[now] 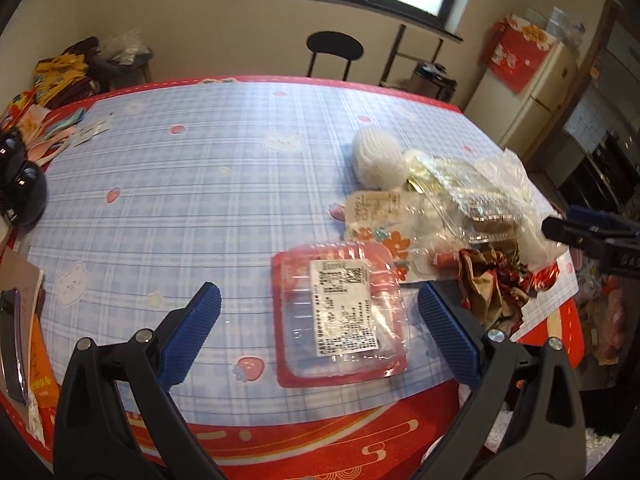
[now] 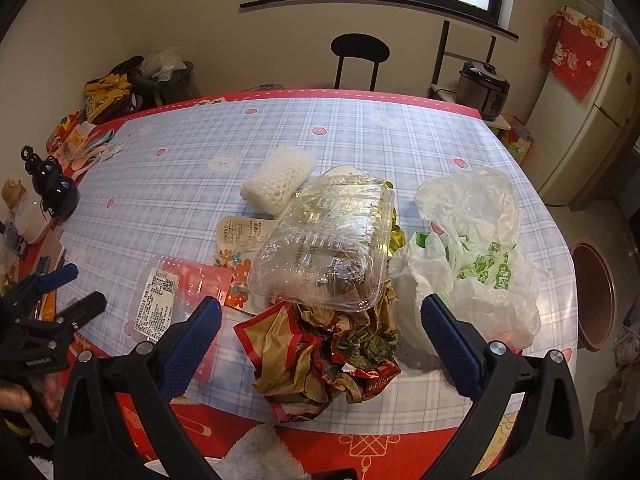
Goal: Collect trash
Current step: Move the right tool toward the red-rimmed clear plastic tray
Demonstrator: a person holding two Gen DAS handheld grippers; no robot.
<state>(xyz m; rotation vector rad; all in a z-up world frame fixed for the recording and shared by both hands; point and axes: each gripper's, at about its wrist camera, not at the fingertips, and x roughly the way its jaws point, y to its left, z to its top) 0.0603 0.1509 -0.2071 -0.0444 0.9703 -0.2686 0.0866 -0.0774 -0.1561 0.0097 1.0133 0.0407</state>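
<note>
The trash pile sits at the centre of the right wrist view: a clear clamshell box (image 2: 324, 248) atop crumpled red-and-gold wrappers (image 2: 320, 360), a white plastic bag (image 2: 476, 248) to its right; the right gripper (image 2: 320, 336) hovers spread wide; the left gripper (image 1: 318, 324), jaws equally apart, frames a flat pink tray (image 1: 340, 312) low in its view on the plaid tablecloth (image 1: 180, 200).

The printed white label (image 1: 345, 307) on the clear plastic clamshell tray with pink backing (image 1: 340, 316) carries text too small to read. The large clear plastic clamshell box (image 2: 324, 248) hides much of the cream flower-printed pouch (image 2: 240, 240) and the top of the crumpled red-and-tan wrapper (image 2: 316, 356). Contents of the white plastic bag with green print (image 2: 476, 264) stay unclear. The right hand-held gripper (image 1: 588, 236) is cut off by the left view's edge.
</note>
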